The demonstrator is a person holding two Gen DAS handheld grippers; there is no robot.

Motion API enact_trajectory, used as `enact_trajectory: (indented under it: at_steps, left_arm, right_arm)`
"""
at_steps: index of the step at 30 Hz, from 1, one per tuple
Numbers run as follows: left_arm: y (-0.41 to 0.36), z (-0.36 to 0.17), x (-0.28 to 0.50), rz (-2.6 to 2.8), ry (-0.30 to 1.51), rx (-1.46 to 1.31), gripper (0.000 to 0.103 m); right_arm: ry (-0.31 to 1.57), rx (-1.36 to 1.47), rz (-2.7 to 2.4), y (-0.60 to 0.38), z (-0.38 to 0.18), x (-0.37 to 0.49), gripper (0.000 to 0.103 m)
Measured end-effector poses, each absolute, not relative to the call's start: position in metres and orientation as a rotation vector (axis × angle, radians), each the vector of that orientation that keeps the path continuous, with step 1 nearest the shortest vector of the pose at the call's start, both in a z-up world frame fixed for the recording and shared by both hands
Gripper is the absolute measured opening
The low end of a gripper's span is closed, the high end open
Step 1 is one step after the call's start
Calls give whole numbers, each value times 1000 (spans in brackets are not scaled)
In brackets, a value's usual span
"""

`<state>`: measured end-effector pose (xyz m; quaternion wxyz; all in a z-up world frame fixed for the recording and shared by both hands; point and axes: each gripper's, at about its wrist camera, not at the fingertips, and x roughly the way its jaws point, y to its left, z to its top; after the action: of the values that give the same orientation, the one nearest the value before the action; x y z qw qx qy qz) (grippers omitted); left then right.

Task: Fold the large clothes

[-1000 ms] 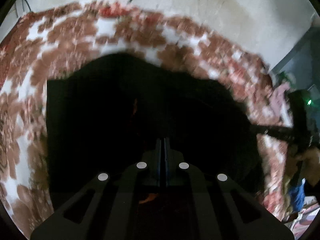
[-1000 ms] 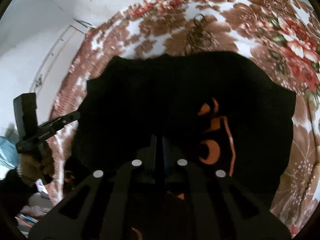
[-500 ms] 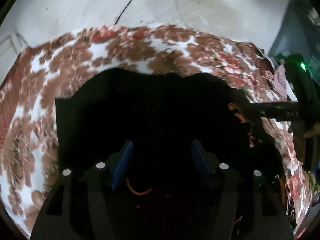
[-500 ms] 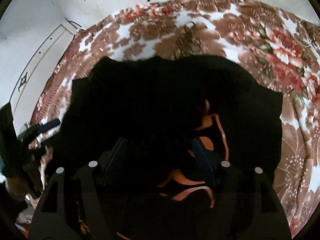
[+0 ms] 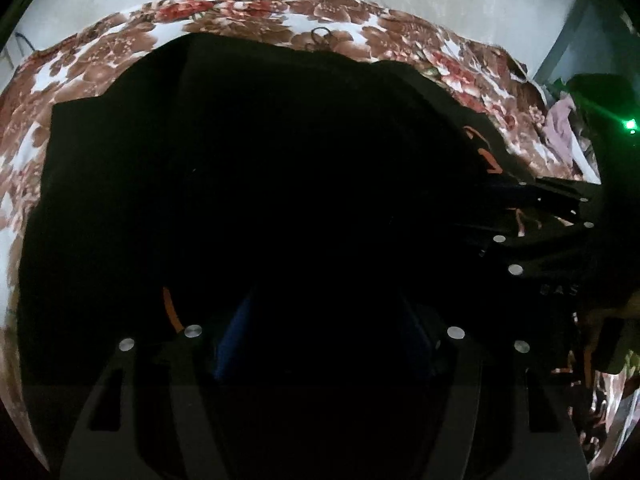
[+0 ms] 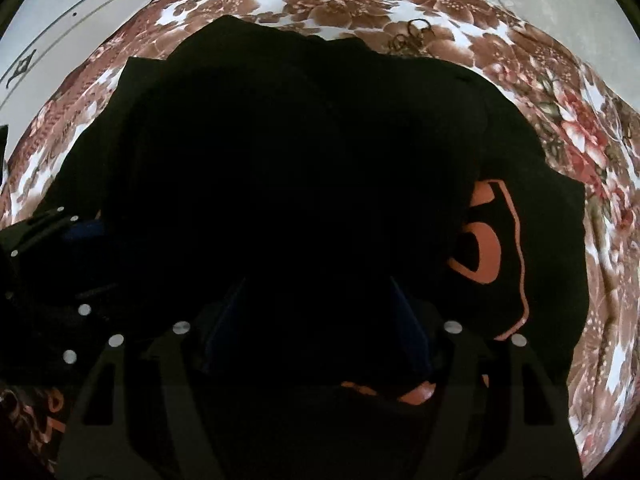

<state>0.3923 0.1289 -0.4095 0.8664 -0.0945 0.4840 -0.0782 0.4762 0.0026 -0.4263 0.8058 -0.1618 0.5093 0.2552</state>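
One black garment [image 5: 248, 168] lay on one flowered bedspread [image 5: 100, 56], covering most of its middle and reaching toward the far edge. It carried orange printing [image 6: 486, 240]: thick curved shapes and a thin outline near its right side, with more orange along the near edge; no word could be read. The cloth was so dark that folds barely showed, though one layer appeared to lie over another.

Two grippers were over it. The left gripper [image 5: 324, 328] had just been opening and stood released, its blue pads apart with only cloth below them. The right gripper [image 6: 316, 320] was likewise released, its jaws wide above the garment. Faint letters on the right gripper's body, seen from the left camera, were too dim to read. One green light [image 5: 631, 125] glowed at the right.
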Motion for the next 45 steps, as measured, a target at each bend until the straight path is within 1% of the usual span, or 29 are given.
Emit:
enact_trajectory:
  at_steps: [2, 4, 5, 7, 13, 16, 20, 27, 33, 38, 42, 44, 45]
  left_arm:
    - [131, -397, 382, -165, 1000, -202, 72]
    - [132, -379, 370, -169, 971, -191, 78]
    - [135, -369, 360, -169, 952, -186, 81]
    - [140, -354, 342, -174, 936, -182, 83]
    - [161, -333, 281, -158, 972, -208, 84]
    - [169, -341, 252, -134, 1030, -258, 85]
    - [176, -348, 210, -81, 1043, -293, 85]
    - [209, -364, 89, 128, 1075, -377, 85]
    - [230, -376, -9, 269, 1119, -424, 85]
    - [243, -392, -54, 330, 1111, -544, 85]
    - [238, -398, -66, 340, 1083, -598, 85]
    - [234, -401, -66, 328, 1065, -627, 85]
    - [232, -402, -68, 324, 1054, -641, 85]
  right_arm:
    - [1073, -318, 526, -1, -410, 469, 72]
    - [1053, -287, 519, -10, -392, 456, 93]
    - [1049, -283, 513, -15, -387, 451, 94]
    - [1063, -291, 502, -23, -375, 438, 94]
    - [1120, -266, 428, -75, -362, 384, 94]
    - [1162, -233, 388, -106, -368, 351, 94]
    - [1188, -218, 348, -140, -383, 309, 94]
    - [1190, -180, 256, -222, -402, 228, 94]
    - [1221, -139, 206, -280, -403, 173, 94]
    - [1267, -50, 194, -300, -412, 145, 94]
    - [1298, 28, 225, -295, -423, 137, 94]
    - [1313, 68, 254, -289, -428, 137, 91]
    - [1315, 88, 274, -287, -429, 138, 86]
